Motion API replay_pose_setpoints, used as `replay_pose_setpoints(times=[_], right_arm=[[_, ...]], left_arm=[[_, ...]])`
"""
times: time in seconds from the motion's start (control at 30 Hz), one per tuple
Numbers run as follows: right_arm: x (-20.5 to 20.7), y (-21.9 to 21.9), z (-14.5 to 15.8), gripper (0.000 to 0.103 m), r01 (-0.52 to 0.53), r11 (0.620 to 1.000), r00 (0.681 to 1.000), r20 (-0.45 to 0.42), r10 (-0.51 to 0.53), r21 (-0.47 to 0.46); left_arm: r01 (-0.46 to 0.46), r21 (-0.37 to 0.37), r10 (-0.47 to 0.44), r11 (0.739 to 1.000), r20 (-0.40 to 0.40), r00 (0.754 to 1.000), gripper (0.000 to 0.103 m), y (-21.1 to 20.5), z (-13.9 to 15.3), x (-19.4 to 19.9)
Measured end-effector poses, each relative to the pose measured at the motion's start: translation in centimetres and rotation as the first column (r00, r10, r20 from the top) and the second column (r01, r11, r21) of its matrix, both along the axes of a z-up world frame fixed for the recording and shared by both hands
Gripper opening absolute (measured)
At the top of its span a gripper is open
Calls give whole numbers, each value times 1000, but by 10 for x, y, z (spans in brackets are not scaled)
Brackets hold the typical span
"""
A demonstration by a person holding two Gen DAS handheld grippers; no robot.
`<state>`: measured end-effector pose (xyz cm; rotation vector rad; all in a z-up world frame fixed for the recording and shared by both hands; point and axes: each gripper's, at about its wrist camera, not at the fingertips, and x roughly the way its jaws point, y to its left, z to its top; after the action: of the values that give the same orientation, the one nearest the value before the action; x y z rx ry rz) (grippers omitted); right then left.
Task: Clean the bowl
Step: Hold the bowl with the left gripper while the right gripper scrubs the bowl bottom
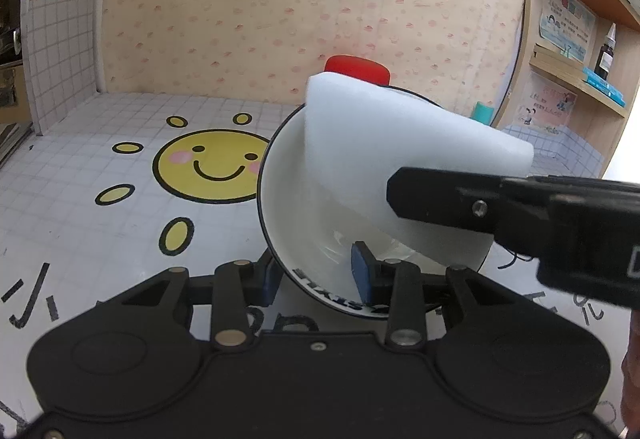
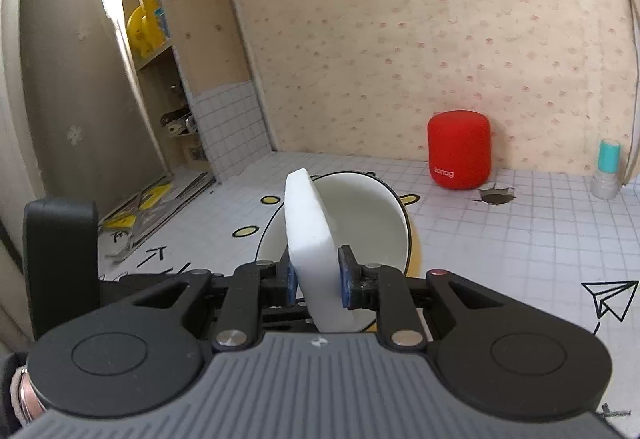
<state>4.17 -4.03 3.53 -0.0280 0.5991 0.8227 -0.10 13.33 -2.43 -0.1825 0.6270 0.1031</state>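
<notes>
Left wrist view, nearest: black linkage of the left gripper fills the bottom; its blue pads are clamped on the near rim of the bowl, one pad outside the wall, one inside.
Bowl position: tilted toward the camera, above the tiled table, right of the printed smiling sun.
Sponge: a white block, the sponge, leans into the bowl's hollow from the right, covering much of the far wall.
Right gripper here: the right gripper enters from the right; one black finger lies across the sponge's near end.
Background: red speaker peeks over the sponge, far side.

Right wrist view, nearest: grey ribbed housing, then the right gripper with its pads pressed together on the sponge, which stands on edge.
Bowl here: the bowl sits just beyond the fingertips; the sponge's far end reaches over its left rim.
Left gripper here: a black body at the left edge; its fingers are hidden.
Far right: red speaker, small teal-capped bottle.

Handling, bowl: likely glazed ceramic, stiff, slippery, breakable; a rim pinch holds, but hard scrubbing could twist it loose.
Handling, sponge: light, soft, squashes under the pads; gripping its near end frees the rest for wiping.
</notes>
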Motion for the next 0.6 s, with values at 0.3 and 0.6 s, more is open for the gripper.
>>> replay_pose_setpoints(times=[0.3, 0.6], right_arm=[[1, 4, 1, 23, 15, 999, 1000, -14, -14, 36], [-1, 13, -2, 22, -58, 998, 998, -7, 58, 35]], left_arm=[[-4, 7, 4, 1000, 9, 1000, 39, -1, 0, -2], [-8, 28, 8, 1000, 11, 1000, 39, -4, -1, -3]])
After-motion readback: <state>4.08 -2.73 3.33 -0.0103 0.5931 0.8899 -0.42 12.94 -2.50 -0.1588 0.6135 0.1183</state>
